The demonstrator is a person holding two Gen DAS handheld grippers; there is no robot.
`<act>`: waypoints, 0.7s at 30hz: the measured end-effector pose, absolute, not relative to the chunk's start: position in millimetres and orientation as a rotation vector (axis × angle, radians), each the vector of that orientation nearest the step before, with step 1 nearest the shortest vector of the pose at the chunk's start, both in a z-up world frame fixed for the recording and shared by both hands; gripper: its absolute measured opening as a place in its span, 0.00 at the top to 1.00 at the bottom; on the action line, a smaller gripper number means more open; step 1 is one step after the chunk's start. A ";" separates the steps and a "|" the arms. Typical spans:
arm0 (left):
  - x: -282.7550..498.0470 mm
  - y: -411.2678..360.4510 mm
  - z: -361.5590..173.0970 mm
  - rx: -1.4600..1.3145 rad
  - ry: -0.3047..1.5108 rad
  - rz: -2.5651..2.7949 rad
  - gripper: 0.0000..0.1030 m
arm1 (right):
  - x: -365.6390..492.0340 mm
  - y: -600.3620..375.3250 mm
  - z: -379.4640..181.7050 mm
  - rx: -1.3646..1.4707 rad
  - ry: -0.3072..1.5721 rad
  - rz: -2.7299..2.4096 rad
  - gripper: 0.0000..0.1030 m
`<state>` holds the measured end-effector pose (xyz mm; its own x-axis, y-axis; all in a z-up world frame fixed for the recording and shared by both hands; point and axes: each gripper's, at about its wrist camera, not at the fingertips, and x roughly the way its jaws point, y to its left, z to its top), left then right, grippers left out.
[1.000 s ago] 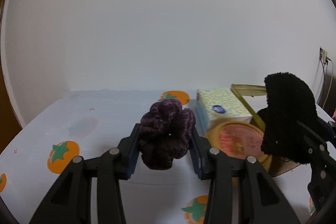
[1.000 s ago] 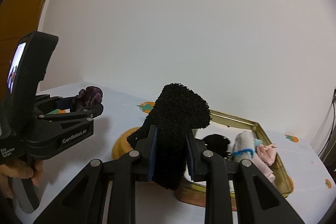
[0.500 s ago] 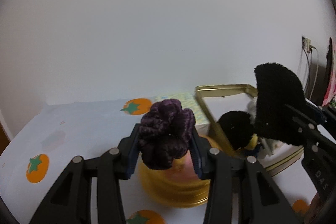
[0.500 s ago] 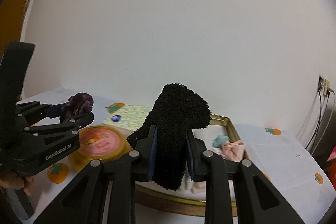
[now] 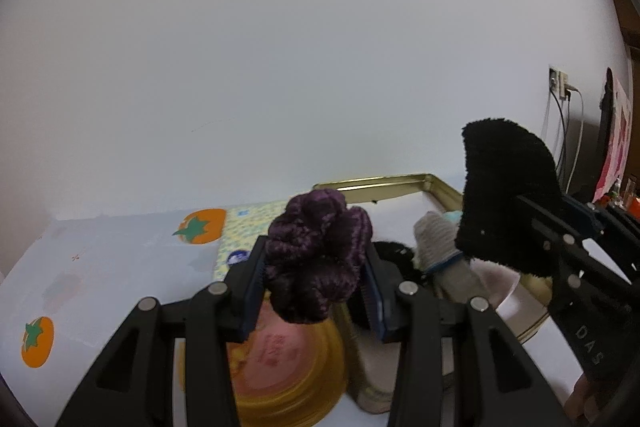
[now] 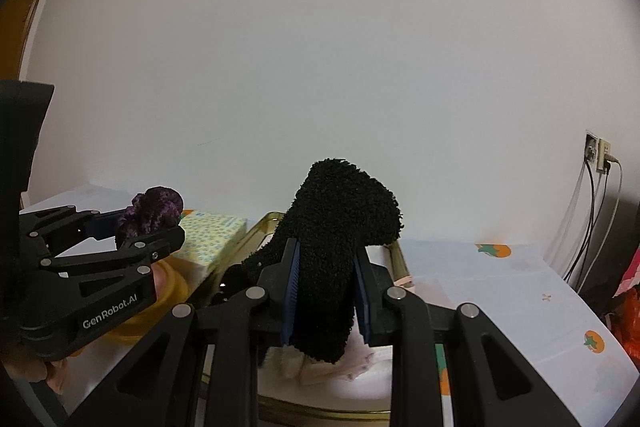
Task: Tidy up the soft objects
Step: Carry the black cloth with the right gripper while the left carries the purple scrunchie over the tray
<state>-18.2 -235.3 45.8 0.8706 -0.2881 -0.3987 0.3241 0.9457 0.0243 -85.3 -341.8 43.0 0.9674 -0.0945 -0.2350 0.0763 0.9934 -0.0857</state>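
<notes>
Between left gripper (image 5: 316, 283) pads, purple scrunchie (image 5: 318, 255), clamped

Both handheld tools are showing as matte black plastic frames with open triangular cut-outs along their arms. The left gripper (image 5: 316, 291), filling the lower middle of its own view, is carrying round silver screw heads at each linkage joint and ribbed blue pads (image 5: 254, 287) on the inner faces of its fingers. The right gripper (image 6: 326, 291) is wearing the same blue pads and silver screws. White lettering reading "GenRobot.AI" is showing on the left tool's side at lower left of the right view; "DAS" is showing on the right tool at lower right of the left view.
</notes>
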 end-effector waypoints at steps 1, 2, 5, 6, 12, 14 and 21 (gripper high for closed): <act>-17.5 -239.4 46.3 0.094 0.402 -0.327 0.60 | -85.4 -342.4 43.4 -0.080 0.241 -0.092 0.74; -17.2 -242.0 46.8 0.095 0.401 -0.331 0.60 | -85.2 -342.6 43.4 -0.084 0.242 -0.097 0.74; -14.0 -250.7 49.4 0.090 0.402 -0.345 0.60 | -87.0 -343.2 45.3 -0.097 0.240 -0.116 0.74; -12.6 -253.4 50.4 0.085 0.403 -0.349 0.60 | -87.4 -344.4 46.1 -0.095 0.239 -0.122 0.74; -8.3 -275.6 57.1 0.091 0.396 -0.378 0.60 | -87.2 -353.3 51.4 -0.096 0.242 -0.156 0.74; -7.0 -282.7 55.9 0.092 0.401 -0.389 0.60 | -84.1 -359.6 51.6 -0.093 0.245 -0.161 0.74; -4.7 -301.2 52.0 0.103 0.412 -0.408 0.60 | -85.3 -364.3 59.1 -0.085 0.251 -0.180 0.74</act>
<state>-4.7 -301.2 52.0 0.8365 -0.3643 -0.4093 0.4054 0.9140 0.0151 -85.3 -364.3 59.1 0.9527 -0.1874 -0.2391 0.1662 0.9804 -0.1061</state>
